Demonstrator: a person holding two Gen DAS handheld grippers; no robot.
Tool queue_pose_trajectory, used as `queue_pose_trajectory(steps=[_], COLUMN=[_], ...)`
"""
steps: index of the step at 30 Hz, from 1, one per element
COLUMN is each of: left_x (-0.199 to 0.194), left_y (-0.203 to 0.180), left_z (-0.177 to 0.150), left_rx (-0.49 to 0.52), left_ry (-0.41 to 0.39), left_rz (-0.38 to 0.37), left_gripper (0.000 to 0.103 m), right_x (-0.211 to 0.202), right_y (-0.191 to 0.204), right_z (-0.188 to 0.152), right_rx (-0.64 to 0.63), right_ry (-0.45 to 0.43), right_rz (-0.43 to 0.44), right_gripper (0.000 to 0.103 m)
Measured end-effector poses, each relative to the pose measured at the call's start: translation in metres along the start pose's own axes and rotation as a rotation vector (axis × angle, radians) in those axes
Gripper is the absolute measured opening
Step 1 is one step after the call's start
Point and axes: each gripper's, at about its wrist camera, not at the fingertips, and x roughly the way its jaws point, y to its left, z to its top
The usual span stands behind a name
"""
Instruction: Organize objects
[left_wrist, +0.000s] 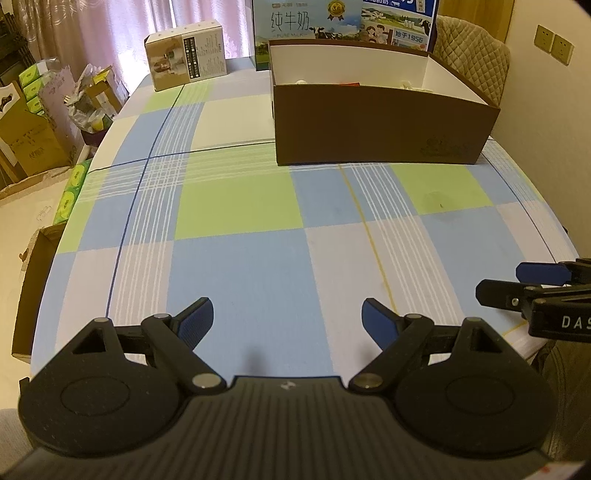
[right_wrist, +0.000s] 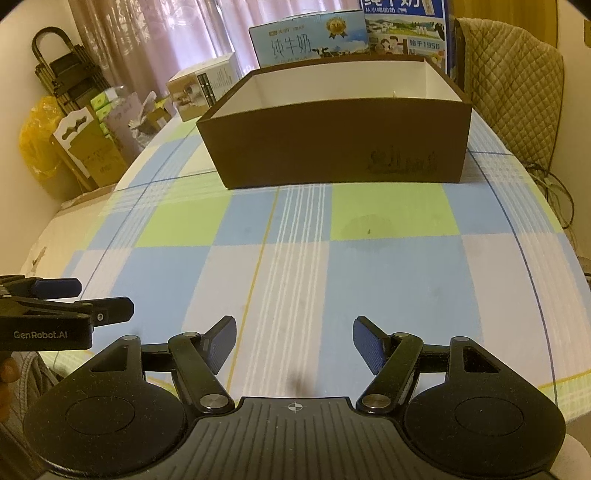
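Note:
A brown cardboard box (left_wrist: 376, 122) with a white inside stands at the far side of the checked tablecloth (left_wrist: 236, 254). Small white items and something red show just over its front wall in the left wrist view. The right wrist view shows the same box (right_wrist: 340, 140), its contents hidden behind the wall. My left gripper (left_wrist: 287, 314) hovers open over the near part of the cloth, nothing between its fingers. My right gripper (right_wrist: 294, 338) is open too and holds nothing. Each gripper shows at the edge of the other's view: the right gripper (left_wrist: 506, 282), the left gripper (right_wrist: 103, 297).
Behind the box stand a blue milk carton (left_wrist: 306, 26), a second printed carton (left_wrist: 399, 22) and a beige product box (left_wrist: 186, 53). A quilted chair back (right_wrist: 513, 85) is at the far right. Cardboard boxes and bags (left_wrist: 44, 118) crowd the floor on the left.

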Motion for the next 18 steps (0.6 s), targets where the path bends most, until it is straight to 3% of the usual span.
queue_pose_trajectory(steps=[18], left_x=[0.0054], left_y=[-0.0019], left_z=[-0.0033], left_rx=[0.011], left_ry=[0.009], left_rz=[-0.002], left_gripper=[0.085], right_x=[0.0056], right_y=[-0.0011], right_z=[-0.0046], right_rx=[0.016], right_ry=[0.012], right_rz=[-0.005], right_gripper=[0.067])
